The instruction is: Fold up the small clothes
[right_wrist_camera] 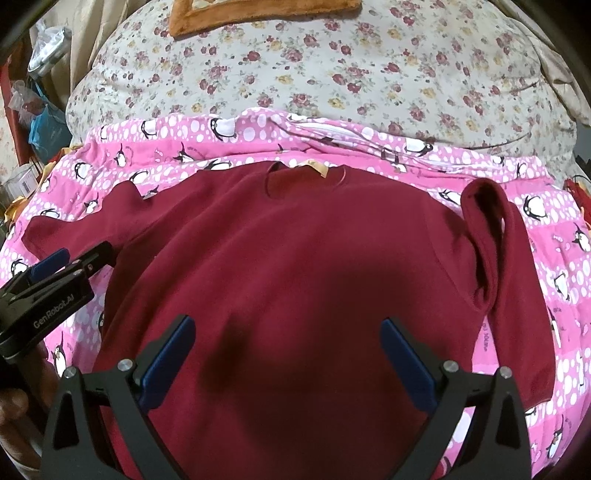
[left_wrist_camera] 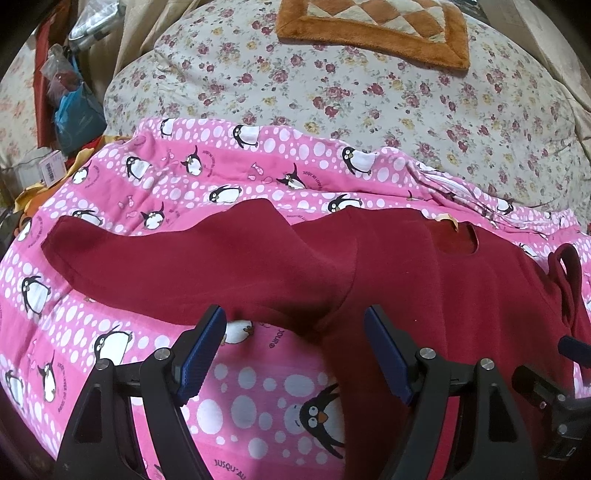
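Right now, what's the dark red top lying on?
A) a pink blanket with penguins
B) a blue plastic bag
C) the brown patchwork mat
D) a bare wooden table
A: the dark red top is spread flat on the pink blanket with penguins, which shows all around its edges; the brown patchwork mat lies farther back on the floral quilt.

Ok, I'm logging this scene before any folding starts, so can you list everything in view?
sweater: one, dark red, spread flat on the pink blanket, neckline away from the cameras, one sleeve out straight, the other doubled back.
pink blanket: one, pink with penguins and white dots, under the sweater.
floral quilt: one, cream with red flowers, behind the blanket.
brown mat: one, brown and cream, on the quilt.
left gripper: black, blue pads, open over the sweater's sleeve side.
right gripper: same, open above the sweater's body.
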